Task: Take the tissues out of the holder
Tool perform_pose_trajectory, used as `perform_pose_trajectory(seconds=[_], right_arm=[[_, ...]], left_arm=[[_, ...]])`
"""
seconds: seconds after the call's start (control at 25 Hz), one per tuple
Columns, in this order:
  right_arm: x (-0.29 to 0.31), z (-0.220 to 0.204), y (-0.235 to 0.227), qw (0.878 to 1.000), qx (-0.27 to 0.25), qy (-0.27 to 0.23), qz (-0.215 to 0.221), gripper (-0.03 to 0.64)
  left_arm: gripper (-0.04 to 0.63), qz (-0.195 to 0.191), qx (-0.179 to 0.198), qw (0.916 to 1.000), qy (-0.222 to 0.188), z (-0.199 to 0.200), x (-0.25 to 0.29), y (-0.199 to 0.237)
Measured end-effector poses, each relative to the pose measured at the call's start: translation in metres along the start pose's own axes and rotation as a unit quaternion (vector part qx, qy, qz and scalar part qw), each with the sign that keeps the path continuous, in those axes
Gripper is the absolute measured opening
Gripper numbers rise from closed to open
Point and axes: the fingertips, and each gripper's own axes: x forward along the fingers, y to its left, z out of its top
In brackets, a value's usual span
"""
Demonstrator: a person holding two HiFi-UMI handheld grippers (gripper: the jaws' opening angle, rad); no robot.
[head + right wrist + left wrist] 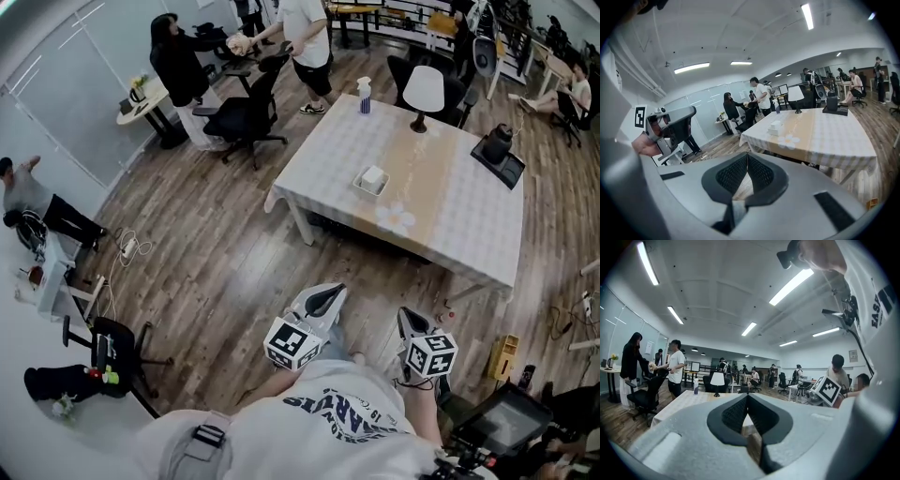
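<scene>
The white tissue holder [372, 180] with tissues stands near the middle of the checked table [450, 216], well ahead of me; the right gripper view shows the holder [776, 127] on the table's near left part. Both grippers are held close to my chest, far short of the table. My left gripper [319, 302] is shut, its jaws meeting at the tips with nothing between them [747, 395]. My right gripper [410, 323] is shut and empty too [746, 154]. In the left gripper view the holder is hidden behind the jaws.
On the table stand a white lamp [423, 94], a spray bottle [364, 96] and a black device [498, 150]. Black office chairs [246, 112] and several people are beyond the table's far left. Wooden floor [225, 272] lies between me and the table. A yellow object [504, 356] lies on the floor at right.
</scene>
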Motion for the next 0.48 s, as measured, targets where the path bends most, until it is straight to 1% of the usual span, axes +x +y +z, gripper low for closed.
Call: perform_pose_trajectory(seconds=[0.2, 0.48], right_arm=[[0.021, 0.013, 0.0, 1.0, -0.008, 0.012, -0.004, 0.009], [0.054, 0.042, 0.006, 1.0, -0.001, 0.012, 0.003, 0.009]], left_arm=[[0.005, -0.009, -0.012, 0.9999, -0.001, 0.0, 0.018, 0.026], [0.005, -0.015, -0.014, 0.9998, 0.005, 0.004, 0.043, 0.069]])
